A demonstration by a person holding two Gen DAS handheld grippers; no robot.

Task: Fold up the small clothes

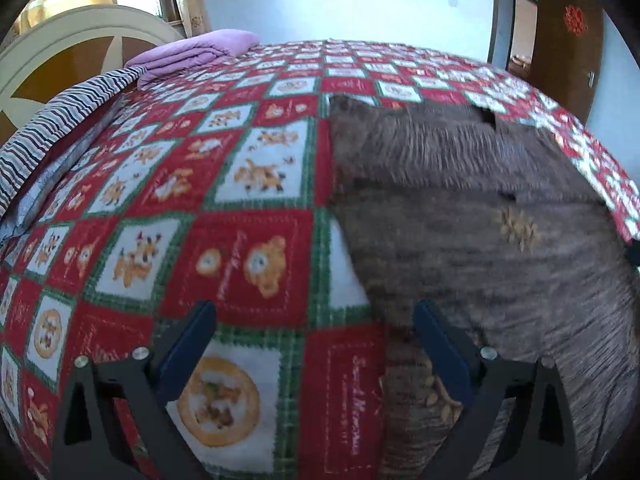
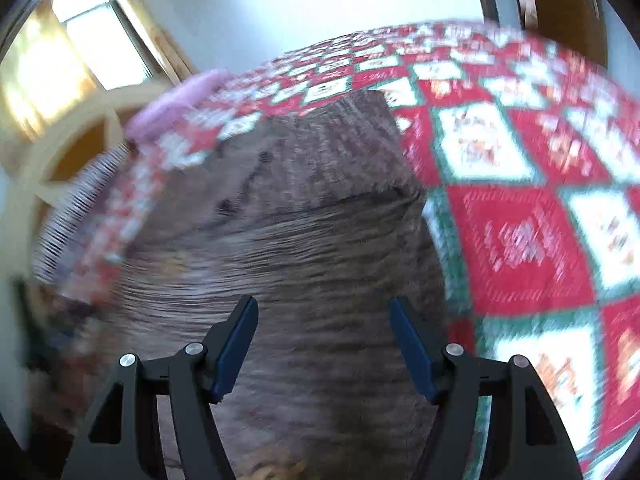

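A brown-grey striped garment [image 1: 472, 216] lies spread on the bed [image 1: 248, 184], on a red, green and white patchwork bedspread. Both grippers stand over it with nothing in them, so the step in hand looks like the approach to a fold: no edge is lifted yet, though one part of the cloth seems already laid over another, judging by the dark seam across it.

The left gripper [image 1: 316, 320] has its jaws spread wide. The bedspread shows between its fingers, and the garment's near edge runs just under its right-hand finger. The right gripper [image 2: 324, 320] is also spread, pinching nothing, and sits directly above the body of the garment, with cloth ahead of it and below it.

The next move calls for each gripper to settle on an edge or corner of the garment, close on a single layer, and carry it over without dragging the bedspread along.

The left view alone shows a folded purple blanket [image 1: 192, 50] and a striped cover [image 1: 56, 136] far ahead and to the left of the gripper, and a small gold motif [image 1: 518, 228] on the garment. The right view is heavily blurred, but it shows the garment's far corner [image 2: 372, 98] and its right-hand edge against the bedspread.
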